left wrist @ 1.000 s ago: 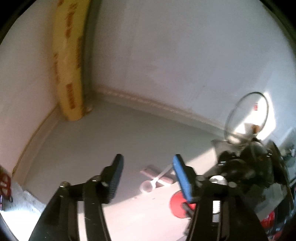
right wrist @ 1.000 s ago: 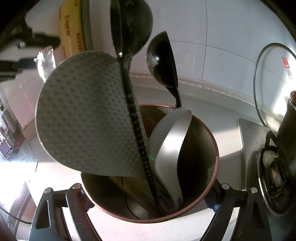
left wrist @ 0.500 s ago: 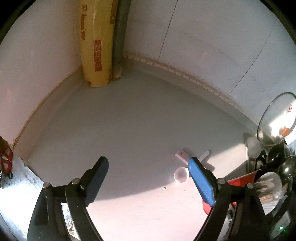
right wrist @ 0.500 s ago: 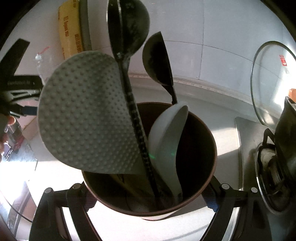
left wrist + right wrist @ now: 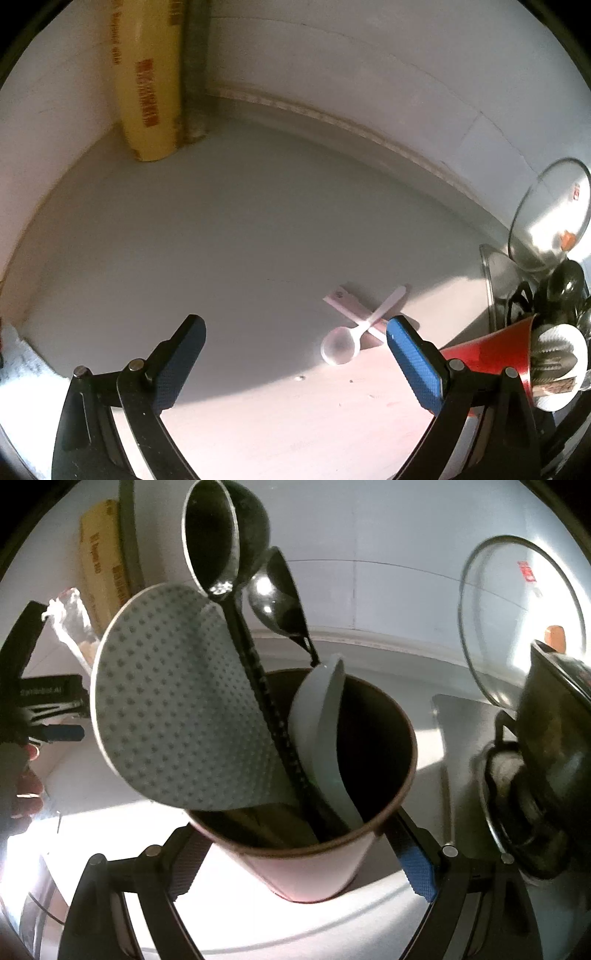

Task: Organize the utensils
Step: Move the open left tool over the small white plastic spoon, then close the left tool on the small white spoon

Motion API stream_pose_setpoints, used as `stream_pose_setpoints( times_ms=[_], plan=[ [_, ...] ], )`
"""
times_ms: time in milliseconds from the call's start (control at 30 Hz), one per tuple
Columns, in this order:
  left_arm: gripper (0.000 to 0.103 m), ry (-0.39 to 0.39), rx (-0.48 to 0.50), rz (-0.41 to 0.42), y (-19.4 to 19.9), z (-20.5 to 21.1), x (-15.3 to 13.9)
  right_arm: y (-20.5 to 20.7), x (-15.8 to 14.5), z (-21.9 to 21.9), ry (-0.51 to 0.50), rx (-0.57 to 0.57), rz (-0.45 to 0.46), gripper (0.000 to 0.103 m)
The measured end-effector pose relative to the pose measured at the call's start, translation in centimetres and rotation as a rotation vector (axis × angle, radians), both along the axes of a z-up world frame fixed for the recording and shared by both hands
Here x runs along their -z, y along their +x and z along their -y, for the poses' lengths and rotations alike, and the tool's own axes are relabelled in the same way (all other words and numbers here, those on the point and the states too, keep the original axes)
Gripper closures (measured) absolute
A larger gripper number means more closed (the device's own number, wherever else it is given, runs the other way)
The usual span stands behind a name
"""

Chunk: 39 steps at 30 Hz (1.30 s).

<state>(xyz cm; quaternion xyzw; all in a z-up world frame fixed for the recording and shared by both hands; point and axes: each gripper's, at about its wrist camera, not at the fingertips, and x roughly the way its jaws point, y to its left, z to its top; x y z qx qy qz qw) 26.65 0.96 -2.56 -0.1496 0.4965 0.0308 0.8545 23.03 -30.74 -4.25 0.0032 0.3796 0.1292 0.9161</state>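
A white plastic spoon point(image 5: 352, 334) lies on the grey counter, crossed over a flat pinkish stick point(image 5: 347, 302). My left gripper point(image 5: 295, 328) hovers above the counter just left of them. Its jaws are opening wide and nothing is between them. My right gripper point(image 5: 299, 853) is shut on a red cup point(image 5: 314, 864), which also shows at the right edge of the left wrist view point(image 5: 491, 350). In the cup stand a dotted grey round pad point(image 5: 177, 723), a black ladle point(image 5: 221, 535), a black spoon point(image 5: 277, 602) and a grey scoop point(image 5: 317, 720).
A yellow cling-film roll point(image 5: 151, 85) stands in the far left corner against the tiled wall. A glass lid point(image 5: 517, 620) leans on the wall at the right, above a stove with a dark pot point(image 5: 550, 731). A hand holding the left gripper point(image 5: 48, 709) shows at the left edge.
My left gripper's jaws have spread wider and it has sunk toward the counter, so the spoon and stick look nearer. The cup in my right gripper has tilted slightly.
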Motion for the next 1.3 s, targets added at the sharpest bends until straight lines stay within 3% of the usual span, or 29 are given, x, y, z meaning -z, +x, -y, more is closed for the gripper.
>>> stream_pose_setpoints(
  times_ms=[233, 467, 567, 700, 867, 933, 1100, 1300],
  plan=[
    [0.005, -0.048, 0.082, -0.094, 1.6, 2.2, 3.3, -1.4, 0.0, 0.5, -0.001, 0.046, -0.003, 0.011],
    [0.005, -0.191, 0.034, -0.166, 2.2, 1.5, 5.5, -2.5, -0.2, 0.6, -0.003, 0.067, -0.005, 0.011],
    [0.009, -0.242, 0.015, -0.172, 2.1, 0.9, 6.0, -3.2, -0.5, 0.5, -0.002, 0.065, -0.006, 0.011],
    [0.032, -0.332, -0.003, -0.2, 2.0, 0.8, 7.1, -2.5, -0.9, 0.9, -0.002, 0.063, -0.012, 0.011],
    [0.041, -0.391, -0.018, -0.197, 2.0, 0.5, 7.5, -1.8, -0.8, 1.0, 0.0, 0.057, -0.016, 0.011],
    [0.059, -0.426, -0.016, -0.207, 2.0, 0.6, 7.9, -1.5, -0.6, 1.1, 0.0, 0.054, -0.017, 0.011],
    [0.067, -0.462, -0.04, -0.21, 2.2, 0.8, 8.3, -1.1, -0.3, 1.1, -0.001, 0.05, -0.018, 0.011],
    [0.085, -0.485, -0.075, -0.209, 2.1, 0.6, 8.8, -0.9, -0.2, 1.1, -0.001, 0.05, -0.019, 0.011]
  ],
)
